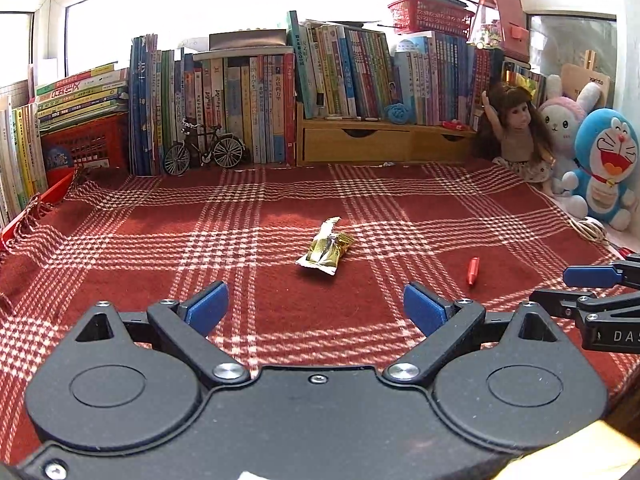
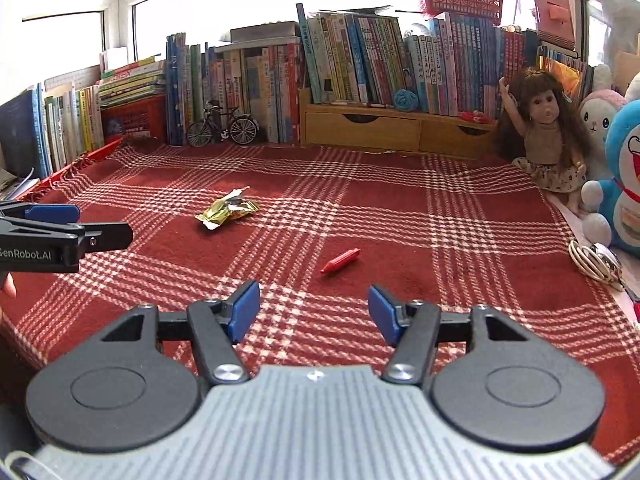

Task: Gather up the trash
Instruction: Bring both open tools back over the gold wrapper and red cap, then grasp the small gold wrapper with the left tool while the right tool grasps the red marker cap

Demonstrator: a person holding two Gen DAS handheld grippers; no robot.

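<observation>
A crumpled gold foil wrapper (image 1: pixel 326 251) (image 2: pixel 228 213) lies on the red plaid blanket (image 1: pixel 160 248) (image 2: pixel 400 208), mid-table. A small red wrapped stick (image 1: pixel 473 270) (image 2: pixel 340 261) lies to its right. My left gripper (image 1: pixel 316 308) is open, a short way in front of the gold wrapper with nothing between its blue pads. My right gripper (image 2: pixel 313 312) is open too, just short of the red stick. Each gripper shows at the edge of the other's view: the right one (image 1: pixel 576 288), the left one (image 2: pixel 76 224).
A row of books (image 1: pixel 248 108) lines the back, with a model bicycle (image 1: pixel 204 152), a wooden drawer unit (image 1: pixel 380 144) and red baskets. A doll (image 2: pixel 548 136), plush toys (image 1: pixel 604 164) and a coiled white cable (image 2: pixel 596 260) sit at the right edge.
</observation>
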